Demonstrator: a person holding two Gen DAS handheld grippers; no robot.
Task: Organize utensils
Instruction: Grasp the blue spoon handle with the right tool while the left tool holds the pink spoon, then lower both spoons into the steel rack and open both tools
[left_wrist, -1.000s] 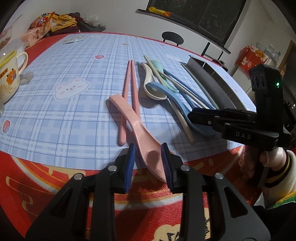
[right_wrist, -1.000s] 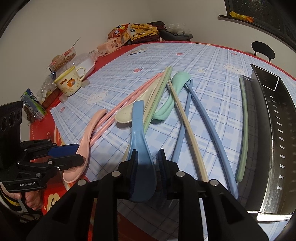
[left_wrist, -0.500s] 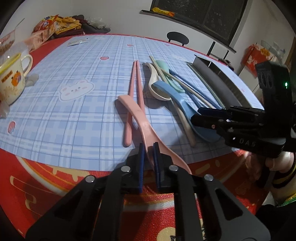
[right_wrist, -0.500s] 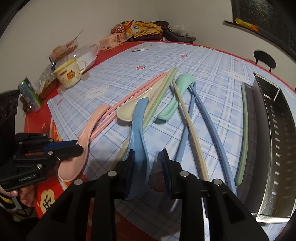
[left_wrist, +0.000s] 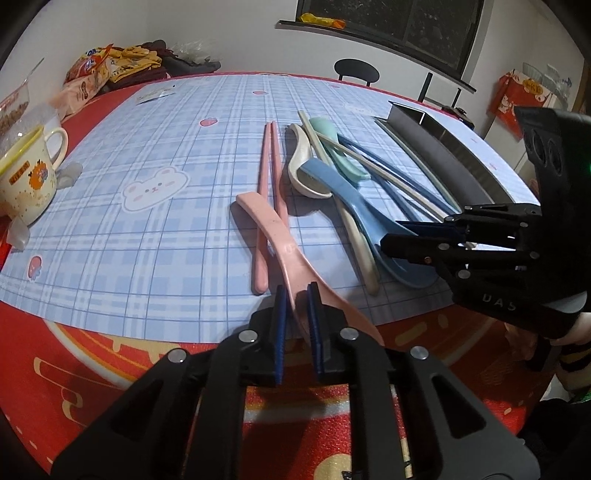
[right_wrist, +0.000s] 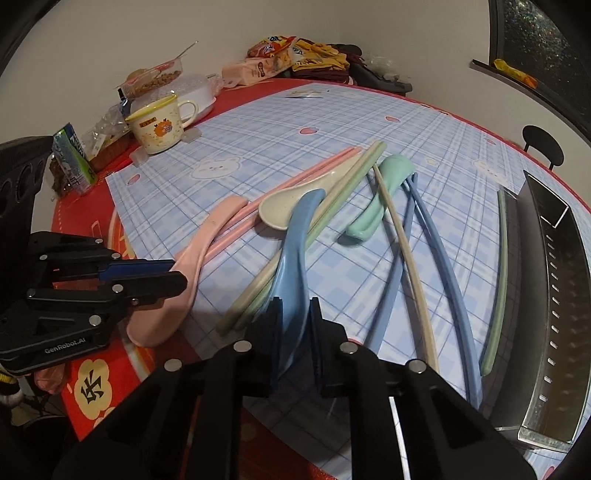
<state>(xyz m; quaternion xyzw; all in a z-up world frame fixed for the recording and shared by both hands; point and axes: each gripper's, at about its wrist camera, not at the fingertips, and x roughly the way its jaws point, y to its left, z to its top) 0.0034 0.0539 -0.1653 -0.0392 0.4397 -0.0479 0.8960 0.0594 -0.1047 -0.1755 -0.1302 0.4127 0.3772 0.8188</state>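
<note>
The left gripper (left_wrist: 296, 302) is closed on the pink spoon (left_wrist: 275, 236); the right gripper (right_wrist: 294, 314) has just been closing and is pinched on the blue spoon (right_wrist: 297, 254). Both bowls lie under the fingers, both handles ahead on the tabletop (left_wrist: 166, 229). Grips this near the bowls could let the spoons pivot or drag the chopsticks (right_wrist: 332, 199) crossed beneath. A second earlier, both pairs of fingers stood wider.

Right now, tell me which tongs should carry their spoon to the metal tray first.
Right, probably. The right tongs already clamp the blue spoon, nearer the metal tray; the left tongs clamp the pink spoon farther off.
</note>
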